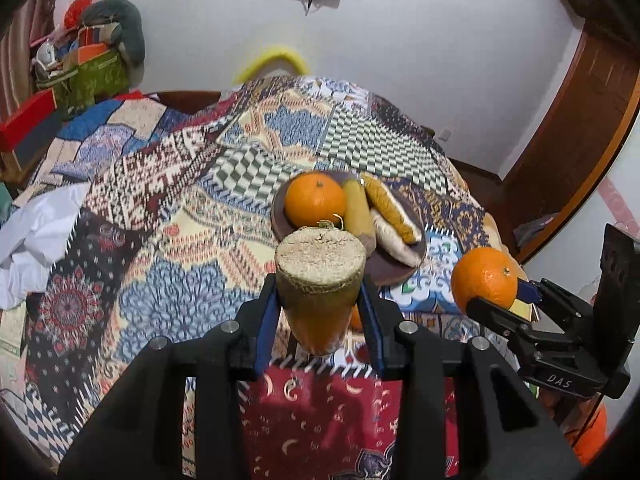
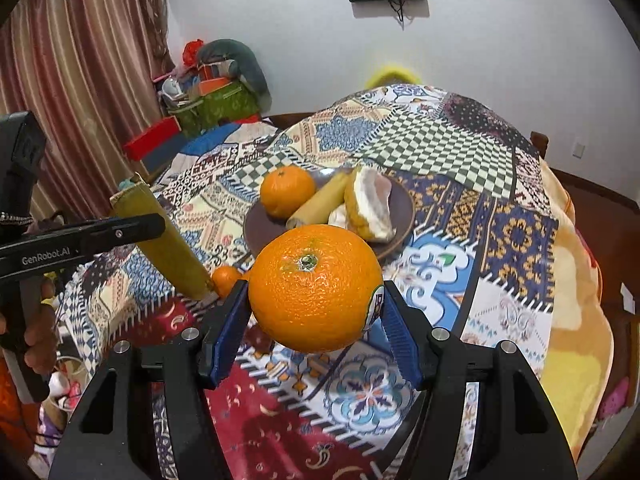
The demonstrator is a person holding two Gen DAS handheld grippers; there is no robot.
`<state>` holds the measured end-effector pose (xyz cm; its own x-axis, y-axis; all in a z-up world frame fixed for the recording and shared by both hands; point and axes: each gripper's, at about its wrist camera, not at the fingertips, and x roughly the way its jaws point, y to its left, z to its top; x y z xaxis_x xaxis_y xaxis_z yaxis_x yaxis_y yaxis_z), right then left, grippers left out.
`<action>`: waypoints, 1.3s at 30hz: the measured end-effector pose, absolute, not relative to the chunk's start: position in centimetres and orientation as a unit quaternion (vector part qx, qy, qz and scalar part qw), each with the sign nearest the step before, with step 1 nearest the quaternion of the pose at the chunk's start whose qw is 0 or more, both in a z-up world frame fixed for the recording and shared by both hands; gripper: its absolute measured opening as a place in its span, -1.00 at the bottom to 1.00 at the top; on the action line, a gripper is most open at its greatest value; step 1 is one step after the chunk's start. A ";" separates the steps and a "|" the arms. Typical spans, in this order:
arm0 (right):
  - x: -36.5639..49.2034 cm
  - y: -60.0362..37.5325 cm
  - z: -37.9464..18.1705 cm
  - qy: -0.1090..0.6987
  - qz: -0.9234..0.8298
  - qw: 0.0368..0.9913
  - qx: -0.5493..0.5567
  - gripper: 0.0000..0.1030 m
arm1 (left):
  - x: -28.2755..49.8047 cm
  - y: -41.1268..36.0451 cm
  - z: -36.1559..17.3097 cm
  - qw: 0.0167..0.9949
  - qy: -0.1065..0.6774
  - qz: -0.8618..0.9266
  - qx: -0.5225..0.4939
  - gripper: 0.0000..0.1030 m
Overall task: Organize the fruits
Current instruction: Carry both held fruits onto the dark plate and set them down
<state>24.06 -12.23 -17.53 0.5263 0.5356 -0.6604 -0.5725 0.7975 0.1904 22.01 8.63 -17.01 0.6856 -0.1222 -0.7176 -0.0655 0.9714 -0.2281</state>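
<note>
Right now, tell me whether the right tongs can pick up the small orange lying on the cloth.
Probably not yet. The right tongs are already clamped on a large orange, so nothing else fits between them. The small orange also lies partly behind the long yellow-green fruit held by the left tongs.

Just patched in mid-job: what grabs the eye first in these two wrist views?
The big orange clamped in the right gripper fills the middle of the right wrist view. The left gripper is shut on a yellowish stalk, cut end toward the camera. Beyond both, a dark plate on the patchwork cloth holds a smaller orange, another stalk and pomelo pieces.
</note>
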 end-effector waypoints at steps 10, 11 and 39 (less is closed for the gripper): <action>26.0 -11.8 -17.1 0.357 0.319 0.877 -0.025 0.18 | 24.5 8.6 -15.5 0.921 0.377 -0.009 -0.094 -0.26; 26.3 -11.7 -17.1 0.357 0.320 0.877 -0.025 0.18 | 24.8 8.5 -15.6 0.921 0.378 -0.008 -0.092 -0.26; 32.7 -8.7 -19.0 0.356 0.331 0.873 -0.035 0.18 | 33.1 8.2 -20.0 0.902 0.422 -0.033 -0.087 -0.26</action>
<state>32.74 -8.67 -18.98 0.5275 0.5534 -0.6446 -0.6032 0.7783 0.1745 33.12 8.20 -19.96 0.6424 -0.1335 -0.7547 -0.0130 0.9827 -0.1849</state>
